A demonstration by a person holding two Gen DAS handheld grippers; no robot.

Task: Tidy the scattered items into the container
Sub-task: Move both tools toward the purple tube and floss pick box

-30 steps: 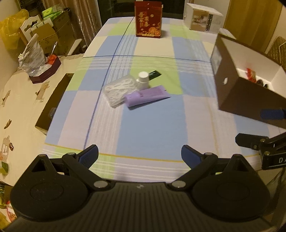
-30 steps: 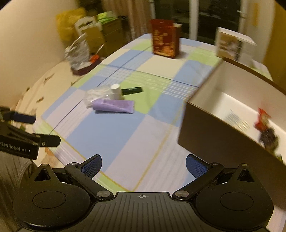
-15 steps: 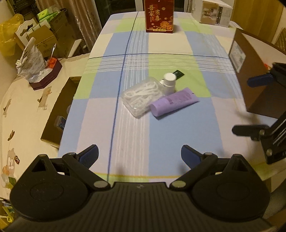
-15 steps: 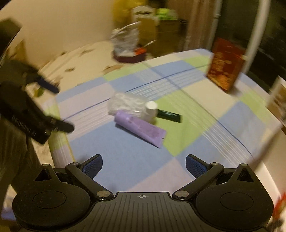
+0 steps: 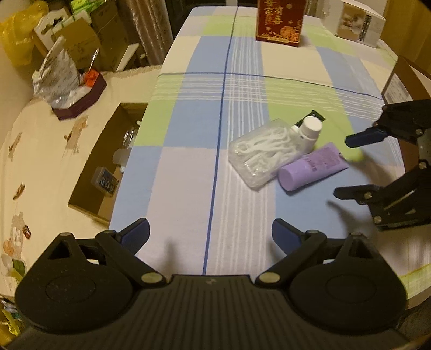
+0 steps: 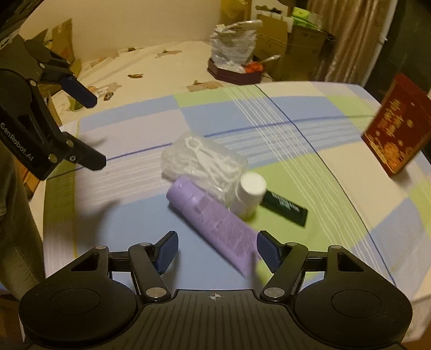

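Right in the middle of the checked tablecloth (image 5: 188,167) lies a small huddle of things: a purple tube (image 6: 212,223) on its side, a clear plastic packet of white floss picks (image 6: 202,161) pressed against it, a little white bottle (image 6: 249,198) standing with its round cap up, touching both, and a flat dark green packet (image 6: 285,208) poking out from behind the bottle. The right gripper (image 6: 215,251) hangs low over the tube's crimped end with its blue-padded jaws spread wide, one on either side of the tube and holding nothing. The left gripper (image 5: 210,237) hovers over bare cloth nearer the table's edge, jaws likewise wide apart and empty, well short of the huddle. At the table's right side, partly hidden behind the right gripper in the left wrist view, stands a brown cardboard box (image 5: 404,83), only its corner showing. Farther down the table a red box with gold lettering (image 5: 280,23) stands upright, with a white carton (image 5: 361,23) near it.
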